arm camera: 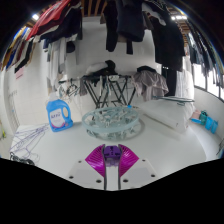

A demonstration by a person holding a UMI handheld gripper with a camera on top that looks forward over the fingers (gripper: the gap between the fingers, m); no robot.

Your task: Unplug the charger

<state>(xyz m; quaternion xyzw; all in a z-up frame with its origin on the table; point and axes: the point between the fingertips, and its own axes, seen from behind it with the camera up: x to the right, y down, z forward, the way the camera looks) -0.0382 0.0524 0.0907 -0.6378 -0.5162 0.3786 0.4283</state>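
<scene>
Hanging dark clothes (120,25) fill the room beyond a white table (170,150), my claw (112,158) looks clenched on nothing, and I can't spot the charger, likely light, rigid, best gripped by its body.

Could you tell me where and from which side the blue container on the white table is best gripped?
Probably across its body, coming level from the front: the blue container stands upright on the white table, beyond and left of the gripper, whose fingers hold nothing. Any handle is too small to tell.
</scene>
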